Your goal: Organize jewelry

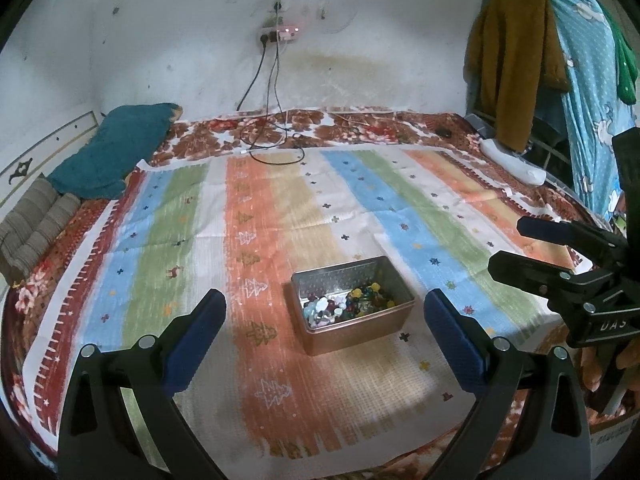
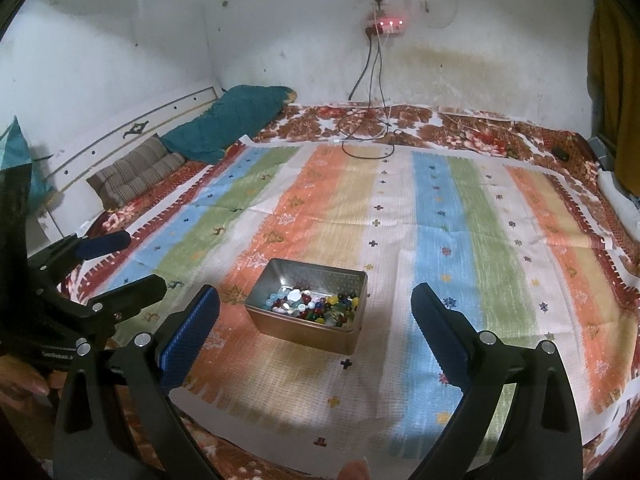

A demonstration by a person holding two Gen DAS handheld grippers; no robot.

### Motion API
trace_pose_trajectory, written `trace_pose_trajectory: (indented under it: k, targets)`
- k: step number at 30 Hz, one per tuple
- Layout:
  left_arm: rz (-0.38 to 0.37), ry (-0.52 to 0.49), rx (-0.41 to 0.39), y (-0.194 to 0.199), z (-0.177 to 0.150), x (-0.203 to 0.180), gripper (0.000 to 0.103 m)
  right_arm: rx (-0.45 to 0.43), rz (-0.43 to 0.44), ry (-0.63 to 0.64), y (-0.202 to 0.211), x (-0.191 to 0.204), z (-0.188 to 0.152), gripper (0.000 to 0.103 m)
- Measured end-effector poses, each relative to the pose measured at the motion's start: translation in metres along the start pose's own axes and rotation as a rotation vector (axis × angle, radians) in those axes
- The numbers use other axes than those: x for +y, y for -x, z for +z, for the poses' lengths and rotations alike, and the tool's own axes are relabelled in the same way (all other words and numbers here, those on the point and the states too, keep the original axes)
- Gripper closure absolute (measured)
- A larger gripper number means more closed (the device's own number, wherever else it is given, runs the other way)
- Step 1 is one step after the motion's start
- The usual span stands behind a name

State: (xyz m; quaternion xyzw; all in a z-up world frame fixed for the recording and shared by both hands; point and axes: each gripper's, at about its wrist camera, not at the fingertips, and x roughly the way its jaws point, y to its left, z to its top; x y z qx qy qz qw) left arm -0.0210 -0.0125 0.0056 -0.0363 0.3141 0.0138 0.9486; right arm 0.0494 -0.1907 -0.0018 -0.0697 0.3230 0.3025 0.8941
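Observation:
An open metal tin (image 1: 394,286) stands on the striped cloth (image 1: 256,248) on the bed, holding several coloured beads and jewelry pieces (image 1: 348,302). In the right wrist view the tin (image 2: 320,334) sits just ahead with the beads (image 2: 316,306) inside. My left gripper (image 1: 324,312) is open and empty, short of the tin. My right gripper (image 2: 316,312) is open and empty, also short of the tin. The right gripper shows in the left wrist view (image 1: 508,246), and the left gripper in the right wrist view (image 2: 140,260); both are open.
A teal pillow (image 1: 112,148) and a striped cushion (image 1: 36,220) lie at the bed's left end by the headboard. Cables (image 1: 272,140) trail from a wall socket onto the bed. Clothes (image 1: 520,60) hang at the right. A white object (image 1: 516,160) lies at the right edge.

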Motion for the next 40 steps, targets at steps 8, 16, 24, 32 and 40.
trace_pose_trajectory:
  k: [8,16,24,32,40]
  targets:
    - [0.002,0.001,0.000,-0.0001,0.0002,0.0001,0.006,-0.005,0.002,0.001,0.0016,0.0015,0.0009,0.006]
    - [0.000,-0.002,-0.001,0.0000,0.0003,0.0004,0.006,-0.007,0.002,0.001,0.0022,0.0023,0.0002,0.006]
    - [0.004,-0.002,-0.001,0.0002,-0.0003,-0.0015,0.006,-0.008,0.002,0.000,0.0023,0.0024,-0.0002,0.006]
    - [0.002,-0.003,-0.001,0.0001,-0.0003,-0.0015,0.006,-0.008,0.001,0.001,0.0022,0.0028,-0.0005,0.006]
    - [0.001,-0.003,0.002,-0.0003,-0.0002,-0.0009,0.006,-0.009,0.002,0.004,0.0029,0.0027,-0.0007,0.006]
